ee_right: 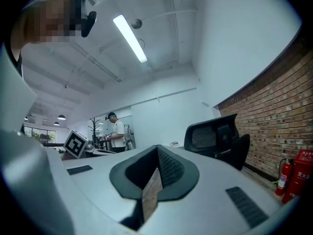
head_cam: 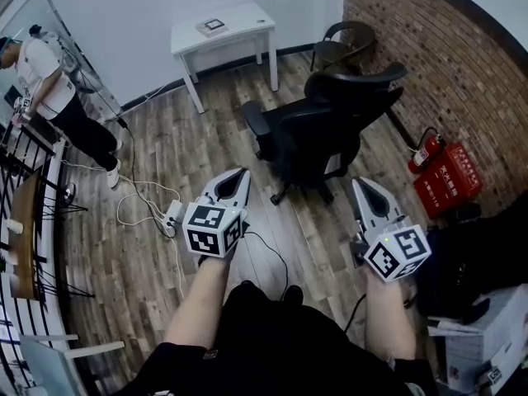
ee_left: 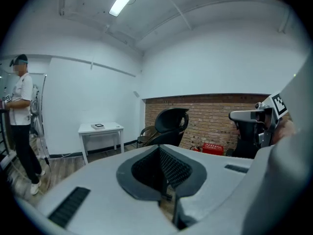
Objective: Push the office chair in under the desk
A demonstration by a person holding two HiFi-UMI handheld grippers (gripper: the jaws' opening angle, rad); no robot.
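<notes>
The black office chair (head_cam: 322, 130) stands on the wood floor, its backrest turned towards the brick wall. It is well apart from the white desk (head_cam: 223, 31) by the far wall. The left gripper view holds both the chair (ee_left: 171, 126) and the desk (ee_left: 100, 129) in the distance. The chair (ee_right: 215, 136) also appears in the right gripper view. My left gripper (head_cam: 237, 176) is shut and empty, short of the chair's base on the left. My right gripper (head_cam: 361, 186) is shut and empty, near the chair's right side. Neither touches the chair.
A small flat item (head_cam: 213, 26) lies on the desk. A second dark chair (head_cam: 342, 44) stands by the brick wall. A fire extinguisher (head_cam: 425, 149) and red box (head_cam: 450, 178) sit at right. Cables and a power strip (head_cam: 172, 214) lie at left. A person (head_cam: 49, 89) stands far left.
</notes>
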